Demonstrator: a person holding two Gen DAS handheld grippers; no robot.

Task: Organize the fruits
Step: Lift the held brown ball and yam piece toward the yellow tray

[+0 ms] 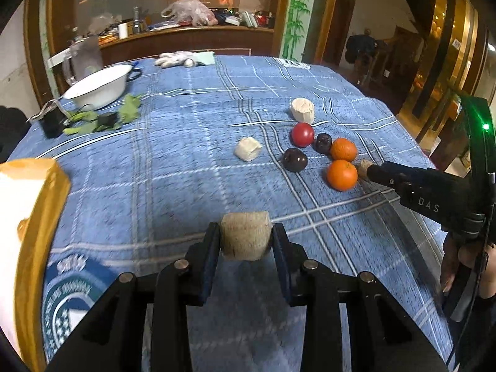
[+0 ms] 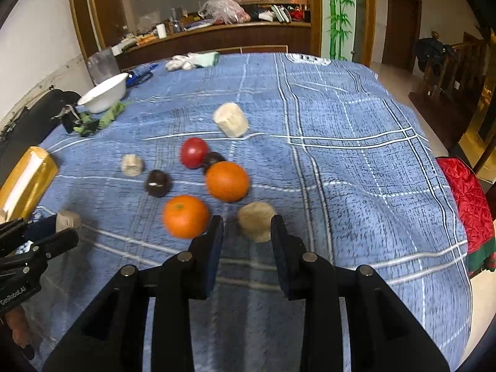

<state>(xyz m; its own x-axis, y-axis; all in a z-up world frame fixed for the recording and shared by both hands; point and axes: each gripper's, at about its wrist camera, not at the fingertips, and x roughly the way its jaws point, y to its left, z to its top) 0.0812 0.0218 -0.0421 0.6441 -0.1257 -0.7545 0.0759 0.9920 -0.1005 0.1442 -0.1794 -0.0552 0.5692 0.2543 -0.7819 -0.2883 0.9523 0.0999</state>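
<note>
Left gripper (image 1: 246, 237) clamps beige cut chunk (image 1: 245, 235); we straddle tan chunk (image 2: 256, 220) at 12 o'clock, right gripper (image 2: 248, 228) fingers apart: looks light, firm; grip flat sides.

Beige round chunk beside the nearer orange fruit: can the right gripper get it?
Probably yes: the beige round chunk lies between the right gripper's spread fingers, and the nearer orange fruit sits just outside them.

I see a bench covered in blue checked cloth (image 1: 173, 167) with a soft, napped, matt weave. The tan chunk (image 1: 245, 235) between my left jaws looks dry, fibrous and rough. Both oranges (image 2: 227, 181) show a finely pitted, semi-gloss peel. The red tomato (image 1: 302, 134) is smooth and glossy. The white bowl (image 1: 99, 85) looks like glossy enamel. My gripper fingers (image 2: 214, 245) are matt black plastic with bare metal pins.
</note>
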